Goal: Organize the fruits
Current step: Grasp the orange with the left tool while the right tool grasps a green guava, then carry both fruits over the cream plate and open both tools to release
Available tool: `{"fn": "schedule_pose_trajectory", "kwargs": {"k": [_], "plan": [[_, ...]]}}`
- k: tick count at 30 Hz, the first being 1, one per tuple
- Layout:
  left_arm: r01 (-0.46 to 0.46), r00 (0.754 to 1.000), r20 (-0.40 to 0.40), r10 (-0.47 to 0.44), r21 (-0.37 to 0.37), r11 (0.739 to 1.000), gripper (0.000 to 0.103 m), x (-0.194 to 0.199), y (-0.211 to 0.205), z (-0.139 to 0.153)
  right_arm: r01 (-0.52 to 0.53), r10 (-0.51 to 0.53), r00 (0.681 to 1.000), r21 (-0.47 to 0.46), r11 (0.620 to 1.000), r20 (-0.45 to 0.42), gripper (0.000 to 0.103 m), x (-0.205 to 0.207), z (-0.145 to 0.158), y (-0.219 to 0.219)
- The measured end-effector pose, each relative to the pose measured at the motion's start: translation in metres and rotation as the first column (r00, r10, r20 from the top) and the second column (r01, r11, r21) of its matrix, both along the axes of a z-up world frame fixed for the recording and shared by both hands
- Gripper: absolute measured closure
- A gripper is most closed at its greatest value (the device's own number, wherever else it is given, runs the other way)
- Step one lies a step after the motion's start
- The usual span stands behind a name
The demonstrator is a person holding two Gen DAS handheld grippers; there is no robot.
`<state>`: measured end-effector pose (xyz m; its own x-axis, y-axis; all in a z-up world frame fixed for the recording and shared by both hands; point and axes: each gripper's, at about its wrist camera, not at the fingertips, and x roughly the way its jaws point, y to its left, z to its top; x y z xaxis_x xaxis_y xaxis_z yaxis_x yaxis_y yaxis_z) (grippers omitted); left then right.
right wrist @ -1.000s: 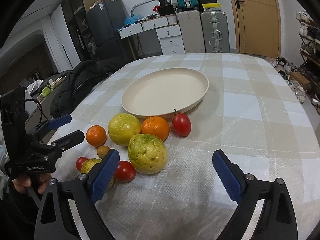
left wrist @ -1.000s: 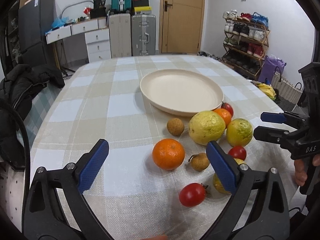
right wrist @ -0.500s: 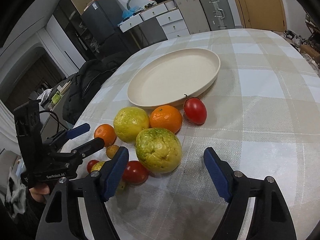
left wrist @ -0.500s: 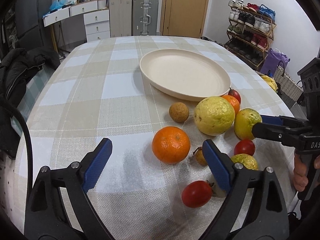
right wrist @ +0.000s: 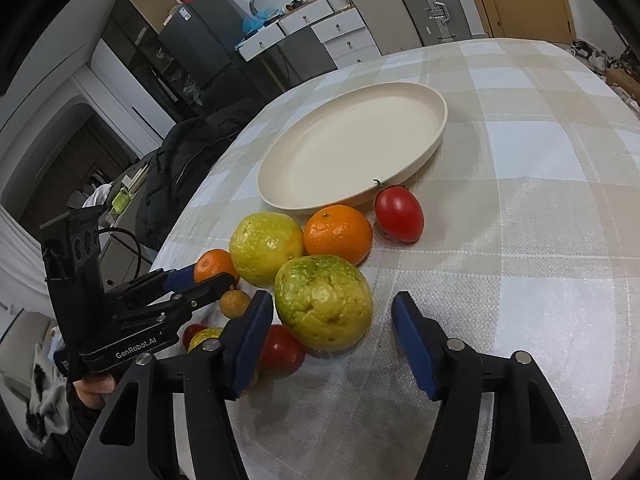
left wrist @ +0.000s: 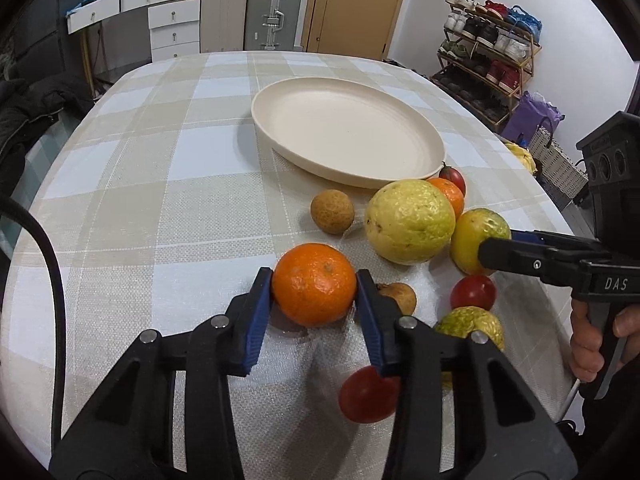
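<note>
Left wrist view first: the left gripper (left wrist: pixel 314 286) is closing on the near orange (left wrist: pixel 314 285), both blue pads touching its sides, the fruit low on the checked tablecloth (left wrist: pixel 160 208) just short of the cream plate (left wrist: pixel 344 136). My read: squeeze gently and lift straight up, because a small brown fruit (left wrist: pixel 400 295) sits right behind the right-hand pad and a red tomato (left wrist: pixel 368 396) lies under that finger.

Right wrist view now: the right gripper (right wrist: pixel 332 314) is closing too, the big green-yellow fruit (right wrist: pixel 325 302) between its jaws. One pad is at the skin, the other stands clear, so no grip yet. Best to centre on the widest part and avoid nudging the tomato (right wrist: pixel 282 350) beside the left-hand pad.
</note>
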<state>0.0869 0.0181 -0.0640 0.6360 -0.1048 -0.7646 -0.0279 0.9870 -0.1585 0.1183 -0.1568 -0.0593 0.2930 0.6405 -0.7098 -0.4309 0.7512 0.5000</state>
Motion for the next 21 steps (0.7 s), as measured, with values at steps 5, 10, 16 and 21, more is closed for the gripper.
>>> {"fn": "schedule_pose_trajectory", "kwargs": {"k": [5,10,16,21], "plan": [[0.009,1.0,0.005,-0.009,-0.009,1.0,0.065,-0.002,-0.002,0.0,-0.02,0.02,1.0,0.006,1.0,0.005,0.052,-0.002,0.001,0.003],[0.012,0.999,0.034,-0.012,-0.01,1.0,0.065,-0.009,-0.004,0.006,-0.017,0.017,0.999,-0.004,1.0,0.032,0.053,-0.004,0.003,0.003],[0.006,0.997,0.079,-0.005,-0.015,1.0,0.065,-0.015,-0.004,0.017,0.003,-0.005,0.997,0.026,1.0,0.082,0.053,-0.003,0.014,-0.006],[0.0,0.993,0.122,0.002,-0.018,1.0,0.065,-0.021,-0.005,0.03,0.02,-0.027,0.989,0.054,0.998,0.142,0.053,-0.003,0.026,-0.013]]}}
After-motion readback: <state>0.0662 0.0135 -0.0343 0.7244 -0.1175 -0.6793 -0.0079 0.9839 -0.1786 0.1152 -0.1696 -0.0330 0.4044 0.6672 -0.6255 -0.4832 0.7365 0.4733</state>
